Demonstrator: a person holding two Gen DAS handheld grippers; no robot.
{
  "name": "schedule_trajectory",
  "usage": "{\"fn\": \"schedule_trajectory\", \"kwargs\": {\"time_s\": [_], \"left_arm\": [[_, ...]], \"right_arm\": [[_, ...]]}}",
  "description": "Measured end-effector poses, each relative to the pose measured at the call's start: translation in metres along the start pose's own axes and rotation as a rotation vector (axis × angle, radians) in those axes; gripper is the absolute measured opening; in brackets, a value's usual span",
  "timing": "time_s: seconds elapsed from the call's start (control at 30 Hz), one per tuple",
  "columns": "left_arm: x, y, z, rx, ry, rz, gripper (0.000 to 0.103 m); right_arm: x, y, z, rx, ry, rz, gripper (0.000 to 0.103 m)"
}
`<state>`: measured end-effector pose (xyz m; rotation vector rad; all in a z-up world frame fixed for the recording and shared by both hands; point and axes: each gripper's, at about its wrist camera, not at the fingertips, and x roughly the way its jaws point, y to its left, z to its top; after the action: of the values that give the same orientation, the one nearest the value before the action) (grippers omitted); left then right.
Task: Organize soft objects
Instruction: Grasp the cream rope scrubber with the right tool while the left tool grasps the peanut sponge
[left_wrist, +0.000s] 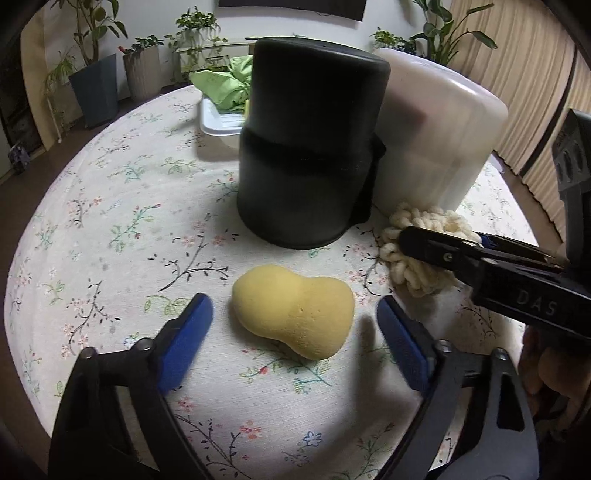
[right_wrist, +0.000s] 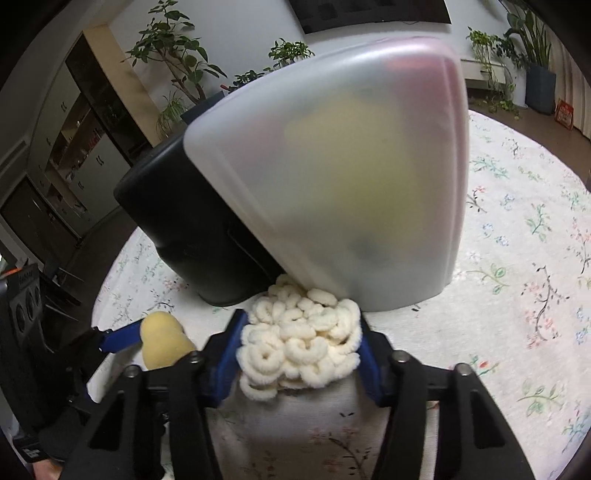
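Only the left wrist view is showing a white tray (left_wrist: 216, 123) holding green cloth (left_wrist: 225, 86). Two containers are standing together: one black cylindrical bin (left_wrist: 306, 155), one frosted plastic tub (right_wrist: 332, 177). The left gripper (left_wrist: 293, 325) is spreading wide around the yellow peanut-shaped sponge (left_wrist: 295, 317) lying between its fingers; the right gripper (right_wrist: 299, 350) is clamping the cream looped-yarn bundle (right_wrist: 299, 339) on the floral tablecloth (right_wrist: 517, 258).

Yellow sponge (left_wrist: 295, 314) between open jaws, cream yarn piece (left_wrist: 417, 251) seemingly gripped

Dim indoor light, soft shadows, heavy fisheye edge warp; near container (right_wrist: 332, 166) perhaps blurred.
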<state>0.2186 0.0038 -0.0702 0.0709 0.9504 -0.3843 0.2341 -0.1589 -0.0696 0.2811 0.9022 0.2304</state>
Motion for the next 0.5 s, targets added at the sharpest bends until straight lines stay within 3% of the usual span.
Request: {"fn": "schedule_trajectory", "kwargs": {"time_s": [0.2,0.5], "left_arm": [[-0.004,0.004,-0.004,-0.037,-0.017,-0.009,0.081],[-0.008,0.005,-0.004,-0.048,-0.03,-0.002,0.066]], "right_arm": [[-0.005,-0.004,-0.004,-0.022,-0.005,0.011,0.047],[-0.01,-0.006,-0.011,-0.05,-0.004,0.023,0.04]]}}
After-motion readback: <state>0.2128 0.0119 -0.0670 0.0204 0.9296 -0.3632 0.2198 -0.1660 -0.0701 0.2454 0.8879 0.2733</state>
